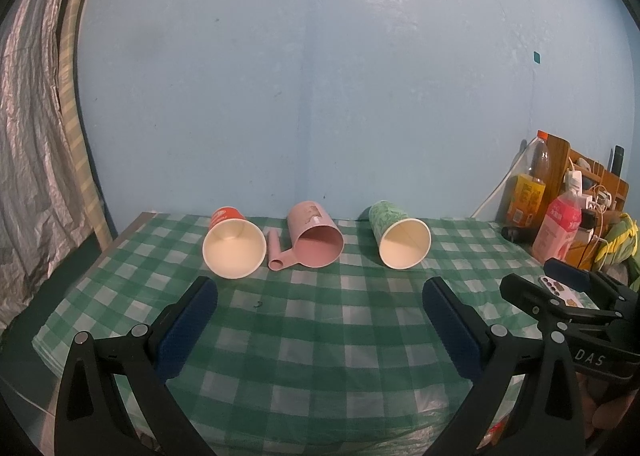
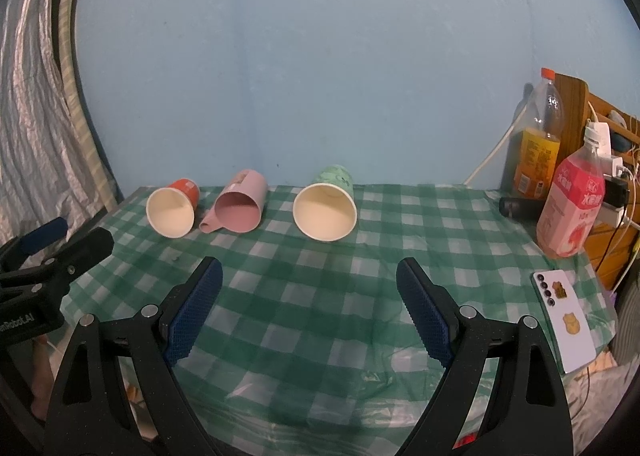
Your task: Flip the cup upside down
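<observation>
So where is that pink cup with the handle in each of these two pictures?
Left wrist view: the pink cup lies on its side near the picture's middle, mouth toward the camera.
Right wrist view: the same cup lies left of centre.
Shared landmark: the red paper cup lies just to its left in both.

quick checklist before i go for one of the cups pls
1. Left hand-held gripper open and empty: ok.
2. Right hand-held gripper open and empty: ok.
3. Cups reachable: ok. Red cup, pink mug and green cup all lie on their sides in a row, mouths toward the cameras, none flipped yet.
4. Room around the red cup: not ok. The pink mug's handle lies close beside it.
5. Room around the green cup: ok. It lies apart from the mug.
6. Clutter on the right: ok. The phone and pink bottle sit well away from the cups.
</observation>
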Demonstrator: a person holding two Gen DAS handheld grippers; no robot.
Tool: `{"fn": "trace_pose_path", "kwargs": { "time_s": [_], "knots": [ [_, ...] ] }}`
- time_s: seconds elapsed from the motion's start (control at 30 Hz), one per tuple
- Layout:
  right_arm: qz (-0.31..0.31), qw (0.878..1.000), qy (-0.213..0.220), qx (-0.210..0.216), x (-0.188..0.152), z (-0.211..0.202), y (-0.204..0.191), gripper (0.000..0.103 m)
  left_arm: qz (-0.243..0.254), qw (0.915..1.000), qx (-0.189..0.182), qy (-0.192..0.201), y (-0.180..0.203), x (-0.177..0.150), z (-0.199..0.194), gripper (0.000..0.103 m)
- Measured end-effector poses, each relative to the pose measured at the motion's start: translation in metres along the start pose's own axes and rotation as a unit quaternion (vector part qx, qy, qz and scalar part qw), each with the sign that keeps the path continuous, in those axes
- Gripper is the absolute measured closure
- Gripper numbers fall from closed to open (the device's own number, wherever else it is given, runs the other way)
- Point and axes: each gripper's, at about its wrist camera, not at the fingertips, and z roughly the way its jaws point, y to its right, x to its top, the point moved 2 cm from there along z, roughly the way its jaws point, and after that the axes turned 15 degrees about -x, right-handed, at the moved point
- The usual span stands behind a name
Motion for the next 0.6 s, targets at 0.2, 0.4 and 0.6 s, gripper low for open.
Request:
{"fn": "trace_pose_path", "kwargs": {
  "time_s": [0.2, 0.4, 0.6],
  "knots": [
    [0.000, 1.000, -0.001, 0.001, -0.001, 0.000, 0.000, 0.015, 0.000, 1.0000, 0.001, -0.001, 0.000, 0.000, 0.000, 0.000],
    [0.001, 1.000, -0.003, 0.001, -0.002, 0.000, 0.002, 0.015, -0.001, 1.0000, 0.000, -0.005, 0.000, -0.003, 0.002, 0.000],
    [-0.002, 1.000, -0.011, 0.004, 0.000, 0.005, 0.002, 0.015, -0.001, 0.9996, 0.000, -0.028, 0.000, 0.002, 0.016, 0.000]
  ]
}}
